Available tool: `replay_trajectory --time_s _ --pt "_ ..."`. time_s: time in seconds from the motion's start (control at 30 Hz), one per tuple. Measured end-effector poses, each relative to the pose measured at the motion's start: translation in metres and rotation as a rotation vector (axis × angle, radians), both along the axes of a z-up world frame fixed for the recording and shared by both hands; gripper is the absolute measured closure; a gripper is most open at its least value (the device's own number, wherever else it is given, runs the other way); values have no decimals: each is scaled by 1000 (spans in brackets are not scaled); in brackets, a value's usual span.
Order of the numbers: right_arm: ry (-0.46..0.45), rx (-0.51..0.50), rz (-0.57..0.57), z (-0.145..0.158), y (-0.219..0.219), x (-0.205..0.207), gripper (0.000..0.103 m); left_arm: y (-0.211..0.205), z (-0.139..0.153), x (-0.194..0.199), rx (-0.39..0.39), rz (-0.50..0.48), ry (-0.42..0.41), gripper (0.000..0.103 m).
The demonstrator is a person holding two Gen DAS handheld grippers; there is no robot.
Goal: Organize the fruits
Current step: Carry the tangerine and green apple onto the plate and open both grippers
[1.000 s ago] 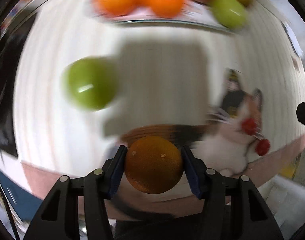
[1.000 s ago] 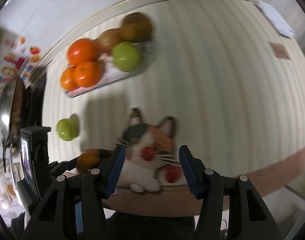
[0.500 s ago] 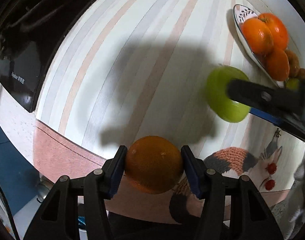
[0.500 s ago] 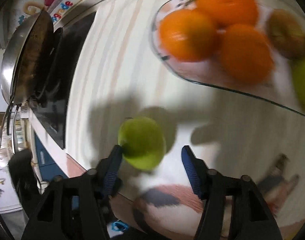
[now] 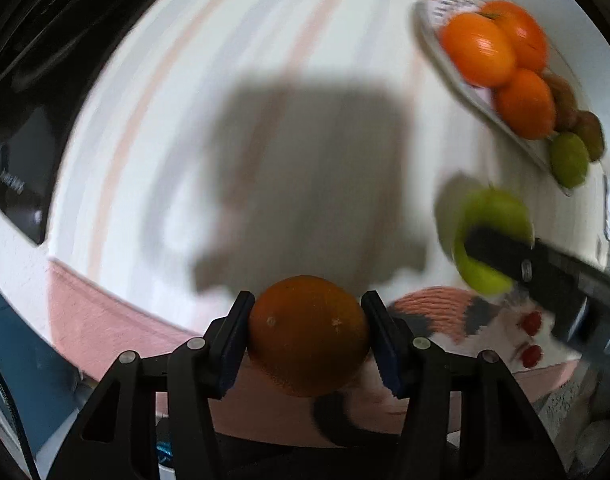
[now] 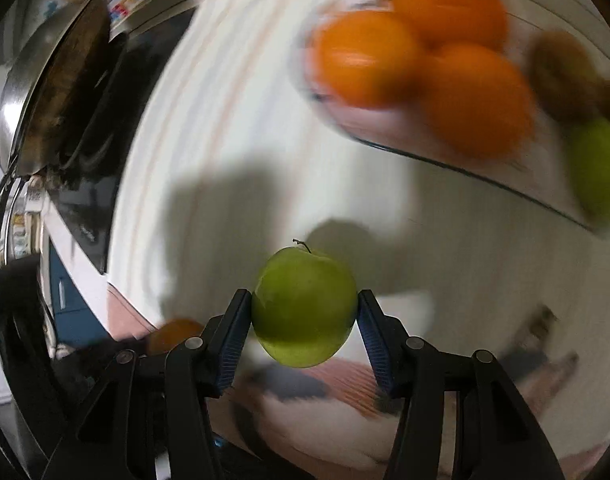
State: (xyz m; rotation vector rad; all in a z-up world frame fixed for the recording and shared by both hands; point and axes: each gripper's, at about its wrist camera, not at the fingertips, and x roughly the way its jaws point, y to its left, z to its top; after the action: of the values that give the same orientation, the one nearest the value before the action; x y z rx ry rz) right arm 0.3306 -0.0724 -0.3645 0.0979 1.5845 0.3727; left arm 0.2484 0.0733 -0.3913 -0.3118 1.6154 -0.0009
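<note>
From the left wrist view, the left gripper (image 5: 308,328) pinches an orange (image 5: 308,336) between its blue pads, above the striped tablecloth (image 5: 177,128). The fruit plate (image 5: 457,84) lies up and to the right of that orange, carrying three oranges, brown kiwis and a green apple. Between plate and orange, the right gripper's black finger crosses a loose green apple (image 5: 491,236). From the right wrist view, the right gripper (image 6: 303,312) is closing its jaws, both pads against the green apple (image 6: 303,308), stem up. The plate (image 6: 385,140) sits above and right of that apple; a steel pan (image 6: 37,92) stands far to its left.
</note>
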Motion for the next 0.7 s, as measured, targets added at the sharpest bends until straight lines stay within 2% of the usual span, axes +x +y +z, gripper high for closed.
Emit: replay_trajectory --time_s 0.2,0.3,0.5,0.53,0.6,0.7 --pt "40 -23 -135 -3 -74 -27 47 -44 -5 17 -53 -88 -4 50" --pt "62 32 -214 -14 -99 -32 46 -50 -13 21 -39 -121 3 50" --pt "46 58 -239 -15 -111 -35 46 -75 -15 23 -9 -162 2 50" --pt "49 65 -237 -16 -112 -35 46 -94 -7 33 -7 -160 4 50" --pt "73 86 -240 -22 -110 -35 46 -104 -7 42 -6 -154 5 51" --pt "42 45 -214 -21 -96 -34 47 -96 5 52 -9 -149 -7 51"
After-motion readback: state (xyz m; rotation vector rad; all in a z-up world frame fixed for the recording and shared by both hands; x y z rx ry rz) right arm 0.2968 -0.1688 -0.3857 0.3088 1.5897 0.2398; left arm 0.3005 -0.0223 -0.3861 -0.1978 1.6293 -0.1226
